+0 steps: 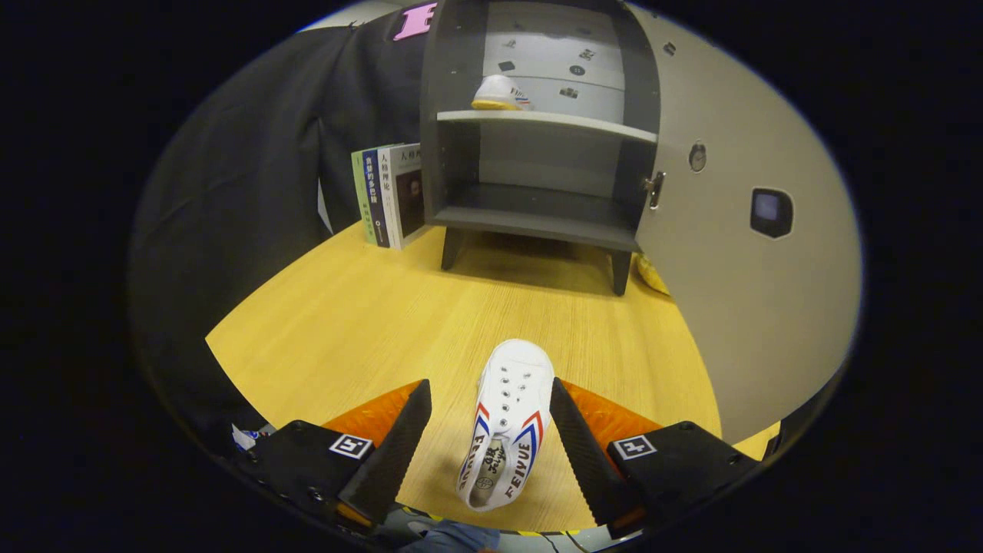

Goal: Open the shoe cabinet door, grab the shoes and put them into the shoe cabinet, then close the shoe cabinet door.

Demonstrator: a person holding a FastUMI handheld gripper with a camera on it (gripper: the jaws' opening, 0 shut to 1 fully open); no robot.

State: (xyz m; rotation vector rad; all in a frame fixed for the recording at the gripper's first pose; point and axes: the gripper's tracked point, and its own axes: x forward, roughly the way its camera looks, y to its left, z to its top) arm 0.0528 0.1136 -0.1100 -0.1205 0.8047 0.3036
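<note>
Straddling a white canvas sneaker, the gripper stands wide open, one finger on each side of the shoe and neither pressing on it. The sneaker lies on the yellow wooden tabletop with its toe toward twelve o'clock and its heel opening nearest the camera. Beyond the fingers, at twelve o'clock, a grey shoe cabinet stands on short legs with its door swung open out toward two o'clock. A second white sneaker sits on the upper shelf; the lower compartment holds nothing visible. At eleven o'clock, three upright books stand just beside the cabinet's left wall. A small yellow object, too hidden to identify, peeks out at the door's foot.
</note>
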